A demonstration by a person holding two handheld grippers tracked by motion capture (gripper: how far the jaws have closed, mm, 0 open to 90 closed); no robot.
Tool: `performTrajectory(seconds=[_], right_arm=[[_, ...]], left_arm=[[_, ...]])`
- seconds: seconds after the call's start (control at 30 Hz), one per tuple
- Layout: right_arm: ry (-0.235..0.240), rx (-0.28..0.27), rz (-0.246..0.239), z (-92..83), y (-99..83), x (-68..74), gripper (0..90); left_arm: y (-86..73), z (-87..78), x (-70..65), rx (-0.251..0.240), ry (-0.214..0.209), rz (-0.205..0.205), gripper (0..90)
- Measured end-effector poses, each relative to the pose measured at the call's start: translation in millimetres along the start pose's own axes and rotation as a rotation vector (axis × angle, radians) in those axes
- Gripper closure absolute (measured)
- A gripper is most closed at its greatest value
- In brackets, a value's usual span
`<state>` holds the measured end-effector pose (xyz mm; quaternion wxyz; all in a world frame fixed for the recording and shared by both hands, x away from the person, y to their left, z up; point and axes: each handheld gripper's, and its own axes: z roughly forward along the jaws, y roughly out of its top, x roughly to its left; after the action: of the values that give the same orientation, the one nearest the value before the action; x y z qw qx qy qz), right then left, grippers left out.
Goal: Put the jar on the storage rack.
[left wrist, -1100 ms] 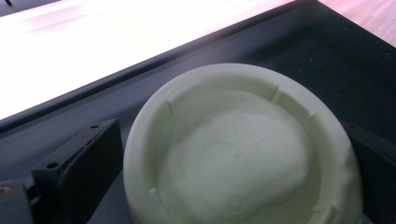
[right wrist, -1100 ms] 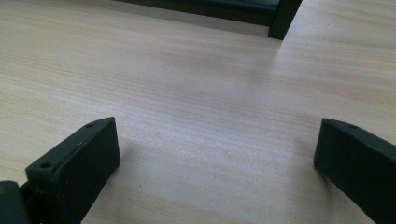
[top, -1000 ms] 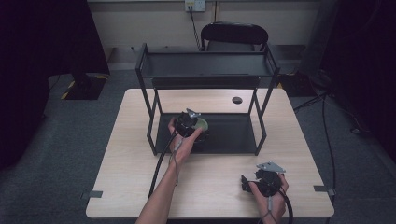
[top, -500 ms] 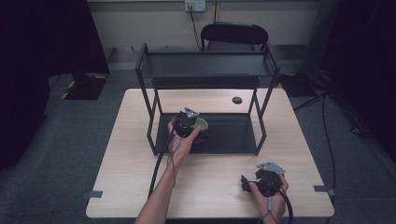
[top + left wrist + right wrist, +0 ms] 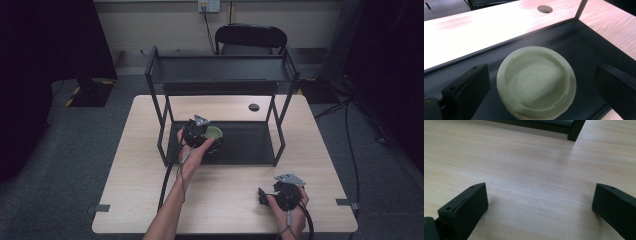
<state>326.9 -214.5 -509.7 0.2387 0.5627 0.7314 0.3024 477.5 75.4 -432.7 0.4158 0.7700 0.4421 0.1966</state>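
A pale green round dish (image 5: 536, 82) with a raised rim sits on the black bottom shelf (image 5: 579, 47) of a metal rack. In the high view the dish (image 5: 217, 132) lies at the shelf's left part. My left gripper (image 5: 540, 68) hangs just over it, open, one jaw on each side of the dish and neither touching it. The left gripper (image 5: 207, 135) is reached in between the rack's front posts. My right gripper (image 5: 262, 194) rests low over the bare wooden table near the front right, open with nothing between its jaws (image 5: 540, 187).
The black two-level rack (image 5: 220, 70) stands on the middle of the table (image 5: 125, 200); its front posts (image 5: 162, 145) flank my left hand. A round cable hole (image 5: 254, 107) is behind the rack. A black chair (image 5: 250, 37) stands beyond the table.
My left gripper has edged slightly back toward the person over the green dish. The right gripper has not moved.
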Motion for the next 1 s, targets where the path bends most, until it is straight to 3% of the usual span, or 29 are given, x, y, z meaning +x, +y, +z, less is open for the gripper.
performTrajectory(seconds=[0.37, 0.53, 1.0], right_arm=[[0.0, 0.0, 0.0, 0.0, 0.0, 0.0, 0.0], [0.0, 0.0, 0.0, 0.0, 0.0, 0.0, 0.0], [0.0, 0.0, 0.001, 0.0, 0.0, 0.0, 0.0]], left_arm=[[-1.9, -13.4, -1.2, -0.007, 0.015, -0.004, 1.7], [-5.6, -16.2, 0.1, 0.0, 0.042, 0.008, 1.7], [-17.2, -31.9, 6.9, -0.016, 0.051, -0.013, 1.7]])
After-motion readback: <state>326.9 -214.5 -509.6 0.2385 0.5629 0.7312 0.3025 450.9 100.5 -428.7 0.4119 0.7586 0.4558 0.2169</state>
